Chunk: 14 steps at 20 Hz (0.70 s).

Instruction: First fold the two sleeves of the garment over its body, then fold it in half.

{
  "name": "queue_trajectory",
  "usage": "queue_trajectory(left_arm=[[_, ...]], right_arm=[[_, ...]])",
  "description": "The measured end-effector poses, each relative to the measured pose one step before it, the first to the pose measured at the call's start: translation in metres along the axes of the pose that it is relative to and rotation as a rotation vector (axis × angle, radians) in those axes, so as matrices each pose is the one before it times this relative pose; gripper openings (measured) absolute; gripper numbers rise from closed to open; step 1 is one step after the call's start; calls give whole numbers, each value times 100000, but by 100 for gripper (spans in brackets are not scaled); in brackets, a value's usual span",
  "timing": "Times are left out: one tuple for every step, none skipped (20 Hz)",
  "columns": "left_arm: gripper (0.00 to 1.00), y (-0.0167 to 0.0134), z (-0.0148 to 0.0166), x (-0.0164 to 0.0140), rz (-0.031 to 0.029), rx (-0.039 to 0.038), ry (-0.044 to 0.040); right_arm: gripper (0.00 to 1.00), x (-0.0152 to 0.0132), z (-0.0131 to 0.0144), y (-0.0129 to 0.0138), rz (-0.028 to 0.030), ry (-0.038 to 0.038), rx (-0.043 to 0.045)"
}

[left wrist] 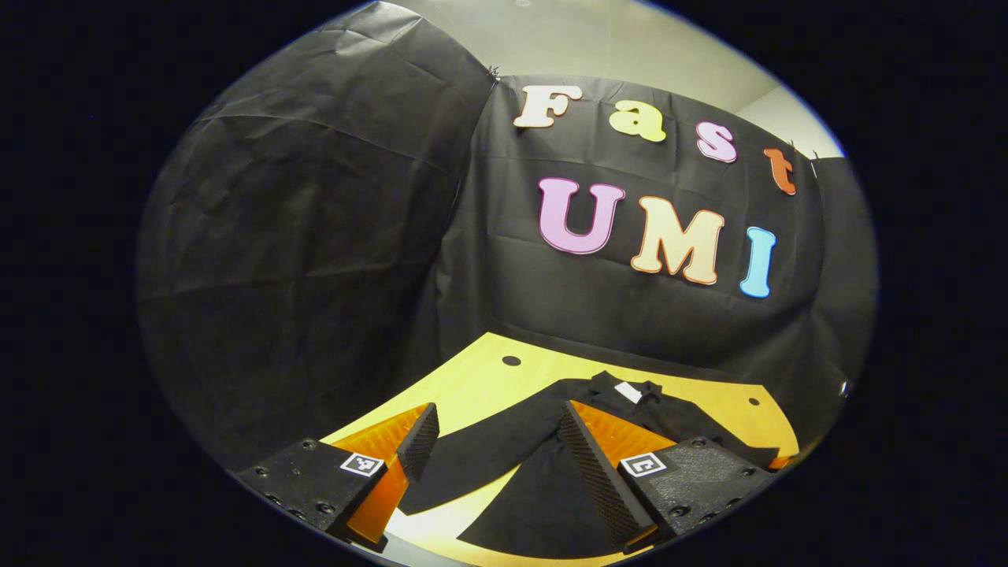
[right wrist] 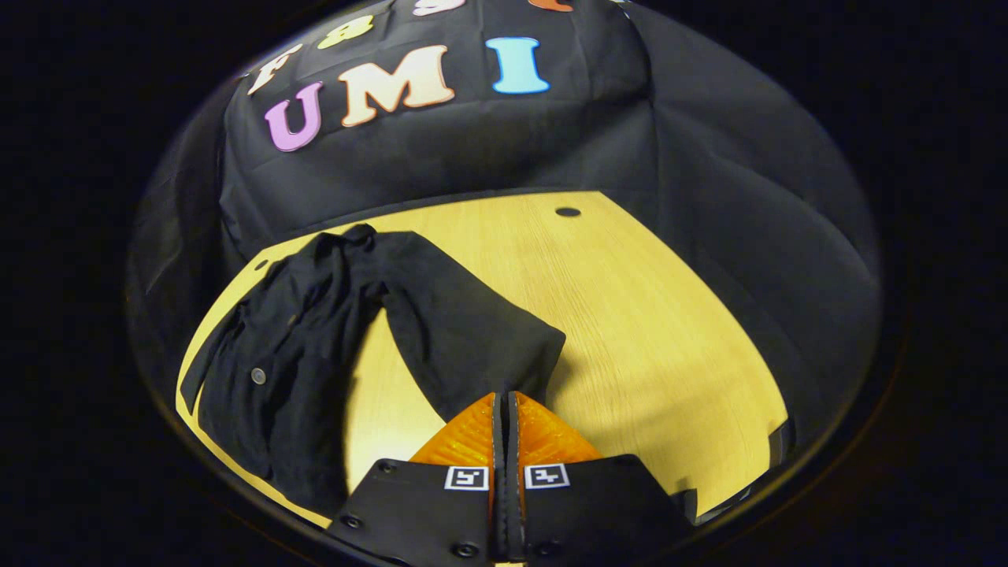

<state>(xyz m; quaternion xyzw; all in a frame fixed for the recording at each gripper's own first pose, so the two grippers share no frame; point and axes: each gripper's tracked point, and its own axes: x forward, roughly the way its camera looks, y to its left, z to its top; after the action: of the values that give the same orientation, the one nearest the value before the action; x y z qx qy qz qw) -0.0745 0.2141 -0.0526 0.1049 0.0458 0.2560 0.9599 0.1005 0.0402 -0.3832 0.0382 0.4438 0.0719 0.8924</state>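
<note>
A black button-up garment [right wrist: 276, 354] lies spread on the yellow wooden table [right wrist: 654, 315], collar toward the back wall. One long sleeve [right wrist: 457, 315] stretches out from the shoulder toward my right gripper [right wrist: 504, 396]. Its fingers are pressed together right at the cuff edge, and the cloth appears pinched between them. In the left gripper view the garment [left wrist: 543, 488] shows with a white label [left wrist: 628, 391] at the collar. My left gripper [left wrist: 498, 409] stands open a little above the other sleeve [left wrist: 465, 461], which runs between the two fingers without touching them.
The table [left wrist: 480, 378] has small round holes [right wrist: 567, 212] near its back corners. Black cloth walls close it in at the back and sides. Bare wood lies to the right of the held sleeve.
</note>
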Motion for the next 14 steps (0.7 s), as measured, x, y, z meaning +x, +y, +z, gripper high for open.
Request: queue_trajectory(left_arm=[[91, 579, -523, 45, 420, 66, 1169], [92, 520, -421, 80, 448, 68, 1146], [92, 596, -453, 10, 429, 134, 1036], [92, 513, -352, 87, 247, 248, 753], [92, 585, -340, 89, 12, 205, 556], [92, 459, -443, 227, -69, 111, 1112], [93, 500, -611, 206, -222, 176, 1368], [92, 473, -665, 127, 137, 497, 1565], [92, 617, -620, 125, 483, 692, 1380], [92, 536, -415, 287, 426, 562, 1077], [92, 476, -477, 241, 495, 550, 1053], [93, 361, -405, 443, 387, 472, 934], [93, 351, -461, 273, 298, 195, 836], [93, 161, -363, 376, 106, -88, 1213]], right_arm=[[2, -619, 1607, 928, 836, -2714, -1053], [2, -460, 1793, 984, 1030, -2849, -1027], [2, -439, 1709, 1163, 1395, -2641, -604], [2, -362, 1878, 1174, 1616, -2855, -307], [2, -442, 1821, 1179, 1153, -3089, -930], [2, -210, 2002, 1136, 962, -3230, -900], [2, -370, 1751, 1386, 1529, -2781, -588], [2, -12, 1846, 1565, 1789, -2789, -494], [2, -167, 1819, 1809, 2292, -2928, -546], [2, -6, 1636, 1836, 2450, -2586, -793], [2, -140, 1487, 2160, 2339, -2221, -1184], [2, 3, 1421, 2092, 2468, -2215, -1181], [2, 243, 1416, 2407, 3589, -2616, -1097], [2, 508, 1387, 2335, 3479, -2898, -936]])
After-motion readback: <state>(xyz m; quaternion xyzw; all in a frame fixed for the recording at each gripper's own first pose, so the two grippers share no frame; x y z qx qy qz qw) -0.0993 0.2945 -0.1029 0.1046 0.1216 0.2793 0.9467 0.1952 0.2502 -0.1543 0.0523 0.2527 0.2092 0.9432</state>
